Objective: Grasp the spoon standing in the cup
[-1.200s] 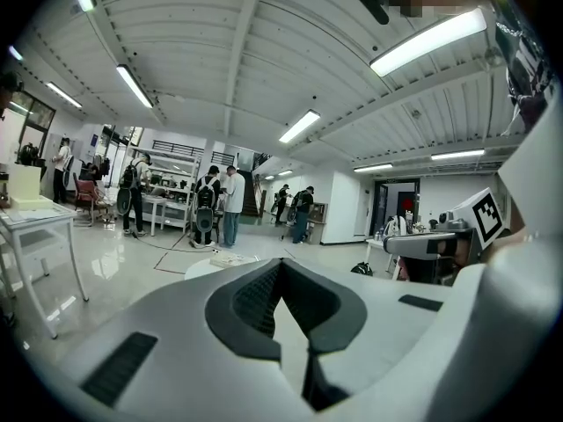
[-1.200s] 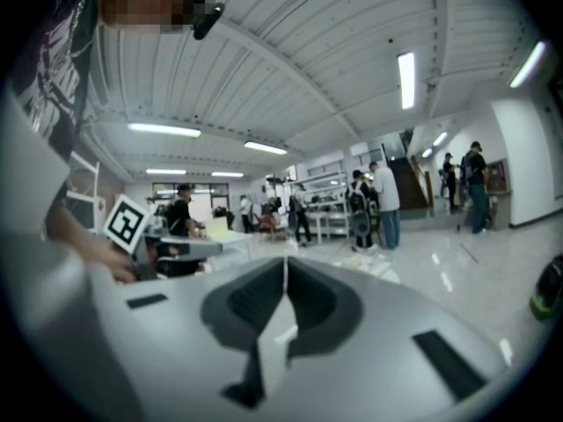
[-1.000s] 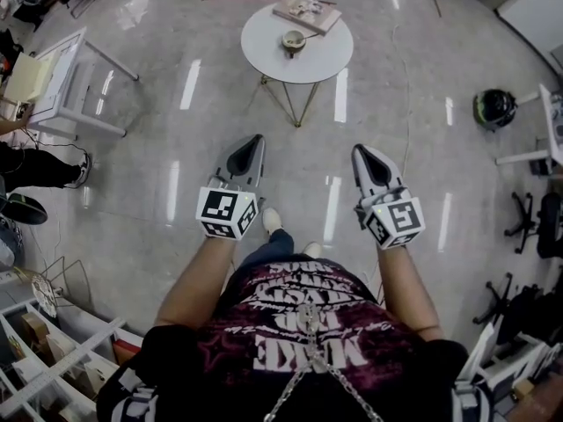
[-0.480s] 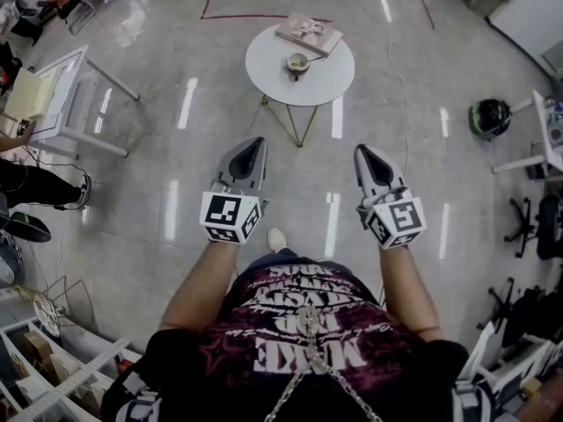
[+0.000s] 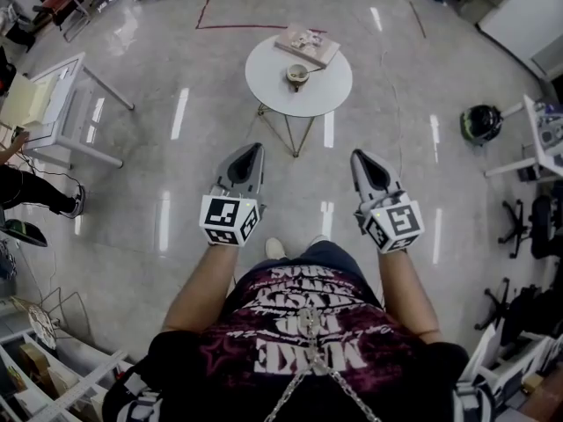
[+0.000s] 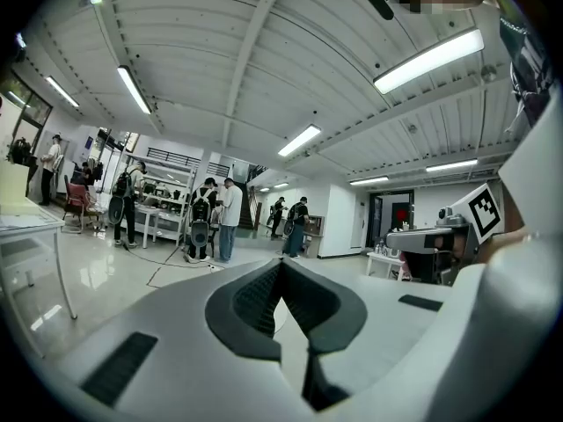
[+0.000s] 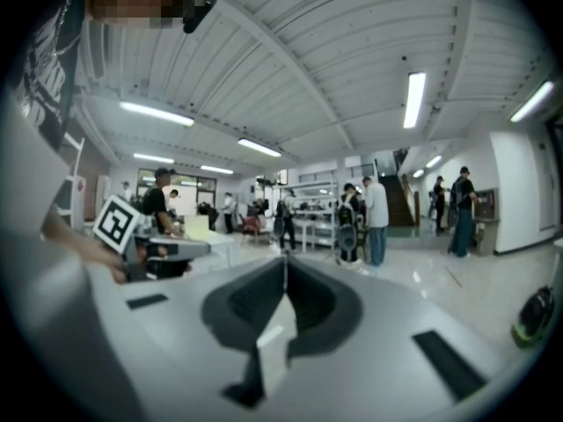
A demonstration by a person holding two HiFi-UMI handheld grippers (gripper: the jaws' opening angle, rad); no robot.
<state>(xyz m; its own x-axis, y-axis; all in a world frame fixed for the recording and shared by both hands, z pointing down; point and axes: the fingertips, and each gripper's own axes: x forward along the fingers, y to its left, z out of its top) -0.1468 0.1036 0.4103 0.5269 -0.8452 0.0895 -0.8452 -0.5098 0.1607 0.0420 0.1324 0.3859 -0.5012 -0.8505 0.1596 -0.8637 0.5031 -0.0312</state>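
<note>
The cup (image 5: 297, 75) stands near the middle of a round white bench (image 5: 273, 82), well apart from both tools and straight ahead of the person at 12 o'clock. It is too small in the head view to read well. A thin pale line rising from it and leaning toward 3 o'clock is probably the spoon (image 5: 310, 70), so its long axis looks close to upright with a slight tilt.

From the left tool (image 5: 255, 148) the cup lies at about 1 o'clock, and from the right tool (image 5: 358, 155) at about 11 o'clock. The cup falls between the two lines of reach, and the left tool seems a touch nearer, though not by much. Either would have to travel forward and come at the handle from above or from the side.

In its own view the left tool (image 6: 281, 264) has its jaws closed tip to tip with nothing between them. The right tool (image 7: 286, 258) is the same. Both views look out level across the room, past the bench.

The tools are smooth grey shells with dark ribbed pads (image 6: 255, 301). The bench top is flat and matte, on thin wire legs. A book (image 5: 307, 44) lies at its far edge, at 12 o'clock from the cup. The floor (image 5: 158, 174) is glossy pale stone that mirrors the ceiling lights.
</note>
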